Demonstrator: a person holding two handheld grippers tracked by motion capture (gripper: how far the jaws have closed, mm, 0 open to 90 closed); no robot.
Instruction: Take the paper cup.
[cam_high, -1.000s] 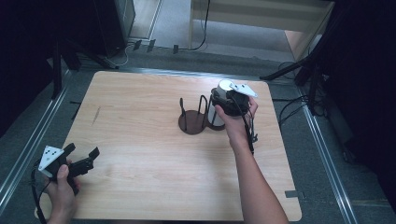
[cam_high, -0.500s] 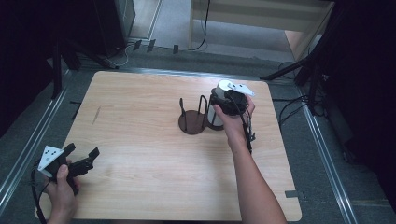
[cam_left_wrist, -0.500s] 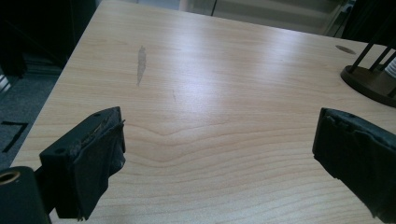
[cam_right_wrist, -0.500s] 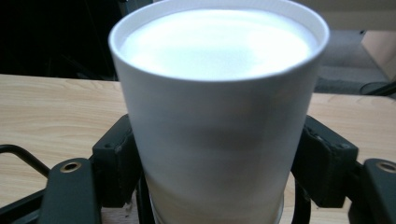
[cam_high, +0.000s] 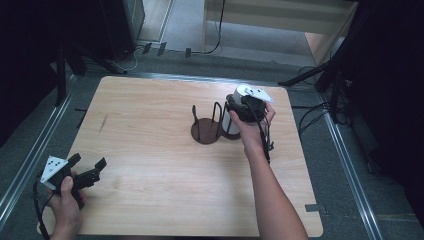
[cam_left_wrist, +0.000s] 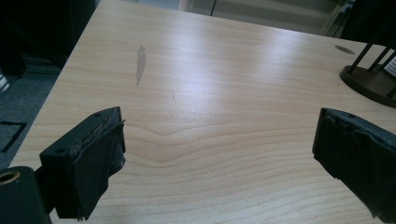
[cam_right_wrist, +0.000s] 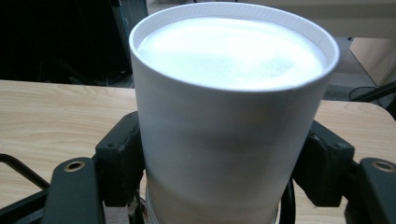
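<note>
Nearest the person, the left tongs (cam_high: 87, 172) rest low at the near left corner of the pale wooden surface (cam_high: 150, 150), jaws standing wide apart with nothing between them, well apart from the dark round wire-post holder (cam_high: 206, 127) that serves as landmark. In the left gripper view that holder (cam_left_wrist: 371, 77) sits far off at the right edge.

Farther out, just beside the holder on its right, stands the white cylindrical foam cup (cam_high: 231, 119). The right tongs (cam_high: 241, 111) are clamped on its sides; in the right gripper view the cup (cam_right_wrist: 231, 116) stands between both black pads, which press its wall, and the jaws have just been closing a little on it.

The risk, judged from this, lies in the soft foam: too hard a squeeze could dent or crack the wall, while too light a hold could let the smooth cup slip. Moved toward the holder, its base could catch an upright post and tip, or nudge the light holder across the surface.
</note>
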